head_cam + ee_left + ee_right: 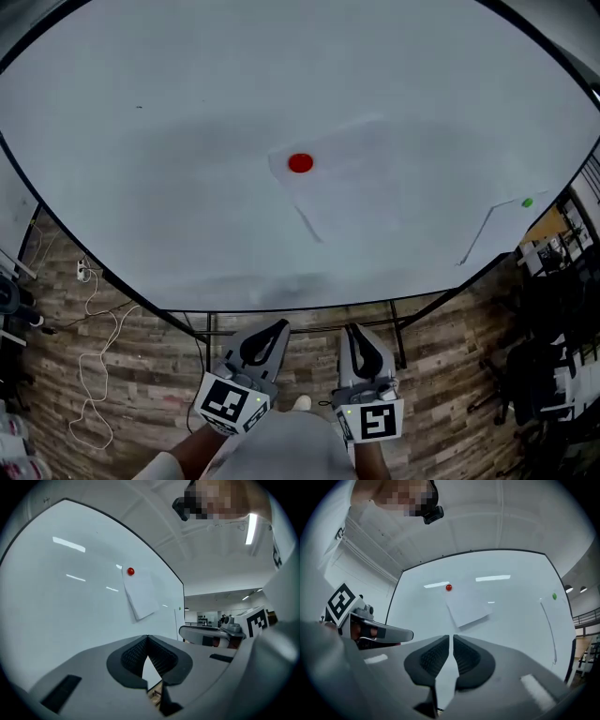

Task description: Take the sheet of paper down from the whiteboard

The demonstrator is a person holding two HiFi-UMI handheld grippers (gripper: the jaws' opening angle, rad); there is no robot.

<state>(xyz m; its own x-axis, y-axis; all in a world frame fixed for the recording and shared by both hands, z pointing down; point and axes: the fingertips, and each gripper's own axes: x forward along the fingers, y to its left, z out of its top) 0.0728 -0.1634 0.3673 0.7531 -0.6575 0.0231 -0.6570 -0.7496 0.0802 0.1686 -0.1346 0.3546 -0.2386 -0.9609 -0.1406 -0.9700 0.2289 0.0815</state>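
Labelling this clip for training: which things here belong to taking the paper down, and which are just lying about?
Job: sheet of paper, red magnet pinning it, whiteboard.
Lying about: second sheet, green magnet, white cable on the floor, office chairs.

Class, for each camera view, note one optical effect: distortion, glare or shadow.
Head view: fisheye bows the whiteboard edge into an arc. Left gripper view: ceiling lights glare as white streaks on it. Right gripper view: reflected streaks above the sheet of paper, black corners.

Glossy whiteboard (169, 169) — matt paper (342, 183).
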